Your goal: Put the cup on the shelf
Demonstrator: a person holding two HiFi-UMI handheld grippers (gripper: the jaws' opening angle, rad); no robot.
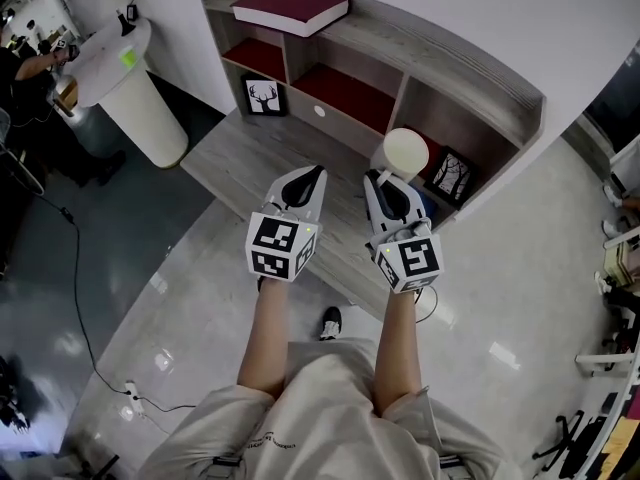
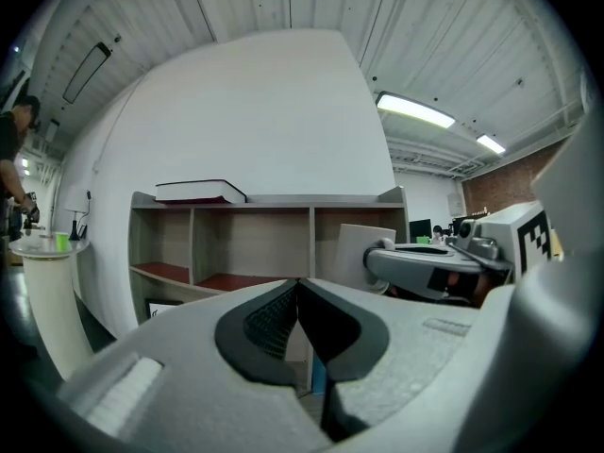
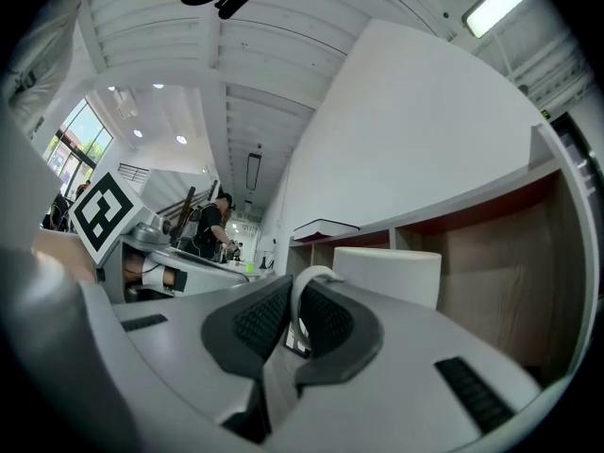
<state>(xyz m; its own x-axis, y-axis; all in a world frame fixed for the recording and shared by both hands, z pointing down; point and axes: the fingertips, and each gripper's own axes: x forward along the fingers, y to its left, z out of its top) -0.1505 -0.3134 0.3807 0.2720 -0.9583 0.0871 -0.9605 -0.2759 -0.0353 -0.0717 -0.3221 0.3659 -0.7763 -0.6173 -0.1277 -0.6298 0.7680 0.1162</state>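
Holding the cup up before the shelf, not yet set down.
I have the right tool clenched on the cup's thin looped handle, and the cup hangs in front of the right-hand compartment, above the desk. The left tool is pinched together on nothing, just beside the right one. As I judge it, the next move is to push forward into that opening, lower until the base sits flat, then let go, keeping off the framed tree picture leaning there. The cup is a smooth, matte white cylinder, probably rigid ceramic, so a grip by the handle alone may let it swing. The shelf is grey wood-grain board with dark red floors, and ridged dark pads line both tools.
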